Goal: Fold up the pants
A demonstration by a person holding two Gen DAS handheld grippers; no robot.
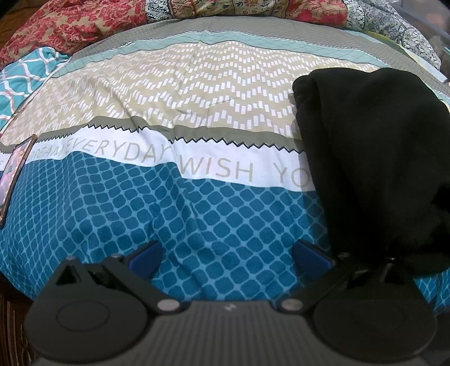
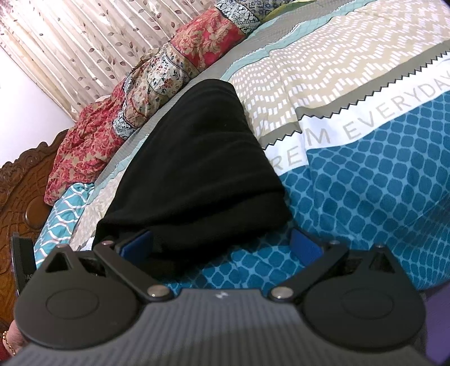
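Observation:
The black pants (image 1: 371,169) lie folded in a thick bundle on the patterned bedsheet (image 1: 197,214), at the right of the left wrist view. My left gripper (image 1: 227,253) is open and empty over the blue-checked sheet, its right finger (image 1: 309,254) just beside the bundle's near edge. In the right wrist view the pants (image 2: 197,169) fill the middle. My right gripper (image 2: 222,245) is open, with the bundle's near corner lying between the jaws, close to the left finger (image 2: 137,245). It grips nothing.
A red floral quilt (image 1: 70,25) is heaped along the far side of the bed. A teal patterned cloth (image 1: 25,81) and a phone (image 1: 14,180) lie at the left. A carved wooden headboard (image 2: 17,197) and a curtain (image 2: 84,42) show in the right wrist view.

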